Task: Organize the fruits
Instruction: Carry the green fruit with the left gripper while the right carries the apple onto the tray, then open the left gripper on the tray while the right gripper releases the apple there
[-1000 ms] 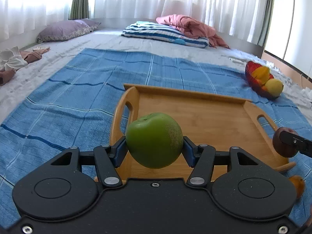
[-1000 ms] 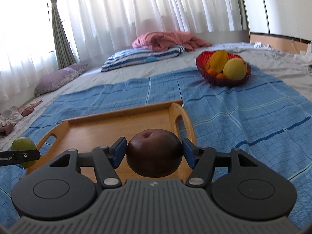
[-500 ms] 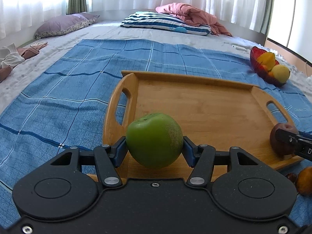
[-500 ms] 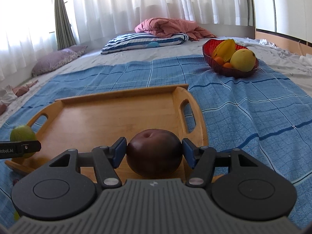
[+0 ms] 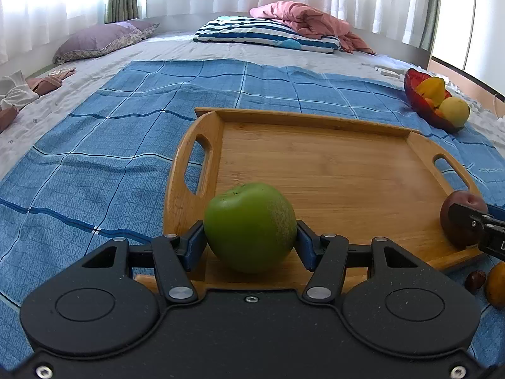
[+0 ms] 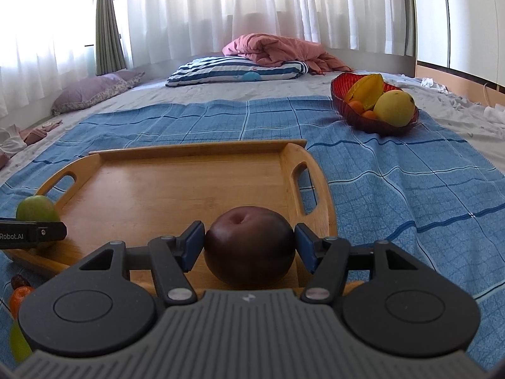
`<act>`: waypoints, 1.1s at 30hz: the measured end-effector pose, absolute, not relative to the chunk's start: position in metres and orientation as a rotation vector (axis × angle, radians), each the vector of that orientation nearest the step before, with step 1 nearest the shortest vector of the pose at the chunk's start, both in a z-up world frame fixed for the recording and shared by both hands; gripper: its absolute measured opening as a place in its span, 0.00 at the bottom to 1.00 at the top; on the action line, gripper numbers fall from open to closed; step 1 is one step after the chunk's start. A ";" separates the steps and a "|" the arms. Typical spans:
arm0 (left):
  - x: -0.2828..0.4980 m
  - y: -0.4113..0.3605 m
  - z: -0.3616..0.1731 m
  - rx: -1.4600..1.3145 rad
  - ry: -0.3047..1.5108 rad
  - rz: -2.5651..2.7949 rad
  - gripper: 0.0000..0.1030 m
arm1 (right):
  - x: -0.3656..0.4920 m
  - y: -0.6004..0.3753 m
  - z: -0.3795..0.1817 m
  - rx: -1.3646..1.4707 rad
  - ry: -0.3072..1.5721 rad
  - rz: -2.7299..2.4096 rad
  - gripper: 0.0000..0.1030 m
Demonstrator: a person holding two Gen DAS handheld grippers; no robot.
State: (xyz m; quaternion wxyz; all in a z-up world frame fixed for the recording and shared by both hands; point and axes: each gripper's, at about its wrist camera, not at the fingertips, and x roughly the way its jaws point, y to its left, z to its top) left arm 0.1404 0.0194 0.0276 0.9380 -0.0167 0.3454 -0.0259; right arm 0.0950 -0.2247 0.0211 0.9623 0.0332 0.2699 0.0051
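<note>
Over the last second both views dipped: the wooden tray (image 5: 331, 170) had grown larger and sat lower in each frame, so the two fruits had come down toward its near edge. That suggested the placing step was close, though neither fruit was released yet.

The bed (image 5: 176, 47) carried everything, with a blue checked blanket (image 5: 110, 158) spread across it and sheer white curtains (image 6: 252, 6) behind at twelve o'clock. A striped pillow (image 6: 236, 71) and a pink quilt (image 6: 277, 49) lay at the far end, a purple pillow (image 5: 101, 39) at ten o'clock in the left view.

The tray lay bare on the blanket. A red fruit bowl (image 6: 378, 126) with yellow and orange fruit stood well apart at two o'clock in the right view.

The left gripper (image 5: 251, 241) held a green apple (image 5: 249, 225), its pads pressed on both sides, over the tray's near left corner. The right gripper (image 6: 249, 246) clasped a dark red apple (image 6: 249, 246) over the near right corner.

A small orange fruit (image 6: 20, 295) and a dark brown one (image 6: 19, 281) lay on the blanket just off the tray's near edge, still to be sorted.
</note>
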 end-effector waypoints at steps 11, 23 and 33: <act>0.140 0.018 0.027 -0.014 0.702 -0.052 0.56 | 0.095 -0.226 0.020 0.070 0.544 0.012 0.64; 0.137 0.015 0.030 0.001 0.688 -0.068 0.76 | 0.094 -0.226 0.022 0.066 0.536 0.011 0.75; 0.123 0.018 0.038 -0.028 0.659 -0.102 0.97 | 0.077 -0.224 0.028 0.052 0.472 0.016 0.87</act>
